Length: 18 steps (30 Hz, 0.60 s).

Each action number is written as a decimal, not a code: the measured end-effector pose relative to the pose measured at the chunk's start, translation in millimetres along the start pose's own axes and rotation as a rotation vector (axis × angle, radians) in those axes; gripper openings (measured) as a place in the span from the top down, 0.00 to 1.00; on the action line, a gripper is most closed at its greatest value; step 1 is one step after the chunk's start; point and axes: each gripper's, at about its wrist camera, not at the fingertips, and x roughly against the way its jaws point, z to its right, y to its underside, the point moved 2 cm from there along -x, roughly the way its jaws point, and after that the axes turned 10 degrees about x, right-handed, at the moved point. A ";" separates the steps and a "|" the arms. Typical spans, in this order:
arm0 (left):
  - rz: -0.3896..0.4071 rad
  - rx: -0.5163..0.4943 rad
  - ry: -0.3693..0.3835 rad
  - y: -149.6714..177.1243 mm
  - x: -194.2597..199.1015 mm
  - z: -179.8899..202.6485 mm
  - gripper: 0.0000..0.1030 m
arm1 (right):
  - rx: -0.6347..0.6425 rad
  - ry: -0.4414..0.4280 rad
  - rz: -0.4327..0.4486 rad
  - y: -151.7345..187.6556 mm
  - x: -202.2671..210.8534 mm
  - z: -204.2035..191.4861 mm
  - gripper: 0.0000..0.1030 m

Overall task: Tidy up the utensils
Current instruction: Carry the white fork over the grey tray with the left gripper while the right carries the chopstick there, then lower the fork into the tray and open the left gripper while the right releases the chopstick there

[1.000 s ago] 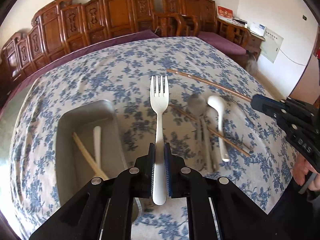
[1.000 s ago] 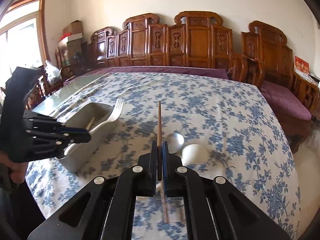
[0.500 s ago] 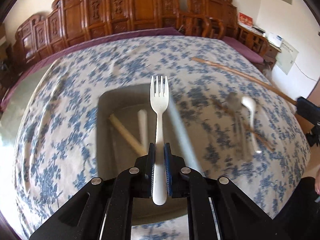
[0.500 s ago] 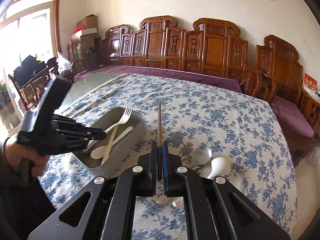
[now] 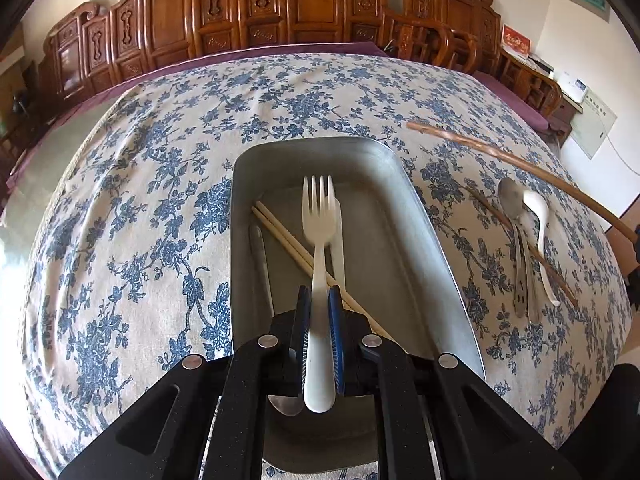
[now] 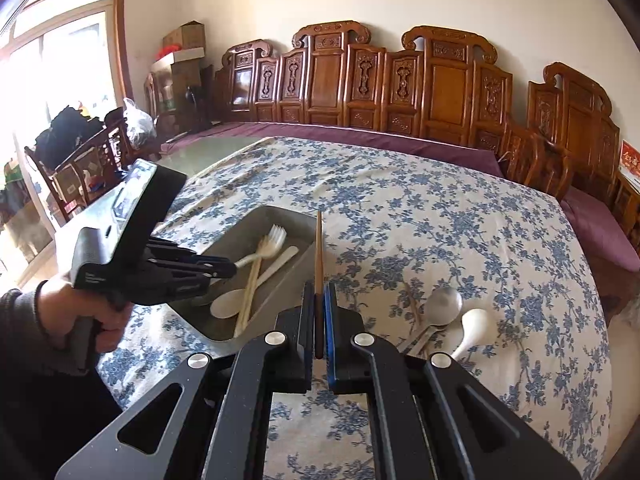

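My left gripper [image 5: 319,300] is shut on the handle of a white plastic fork [image 5: 319,216], held over the grey metal tray [image 5: 424,240]. In the tray lie pale chopsticks [image 5: 288,240], a white spoon [image 6: 228,304] and a metal utensil [image 5: 260,264]. My right gripper [image 6: 319,292] is shut on a brown chopstick [image 6: 319,252] that points forward beside the tray [image 6: 292,276]. From the right wrist view the left gripper [image 6: 228,268] and the fork [image 6: 264,250] show above the tray. On the cloth lie a metal spoon [image 6: 440,304], a white spoon [image 6: 474,326] and another brown chopstick [image 5: 520,248].
A blue-flowered tablecloth [image 5: 140,200] covers the round table. Carved wooden chairs [image 6: 400,80] line the far side. A person's hand [image 6: 80,308] grips the left tool. More chairs and bags stand by the window at the left [image 6: 80,148].
The left gripper has carried the fork leftward from over the cloth to above the tray and lower. The right gripper with the chopstick has shifted toward the tray.
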 end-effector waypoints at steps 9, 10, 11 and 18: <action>0.021 0.022 0.016 -4.1 0.8 -6.8 0.92 | 0.003 -0.018 -0.013 -6.0 -6.5 -15.4 0.94; 0.031 0.025 0.020 -5.4 4.7 -8.4 0.92 | 0.006 -0.019 -0.015 -7.3 -7.6 -17.7 0.94; 0.040 0.027 0.023 -5.8 8.4 -9.3 0.92 | 0.008 -0.020 -0.018 -8.7 -9.2 -20.5 0.94; 0.095 0.041 0.032 -9.0 34.2 -24.9 0.92 | 0.058 0.005 -0.018 -18.6 -21.6 -43.1 0.94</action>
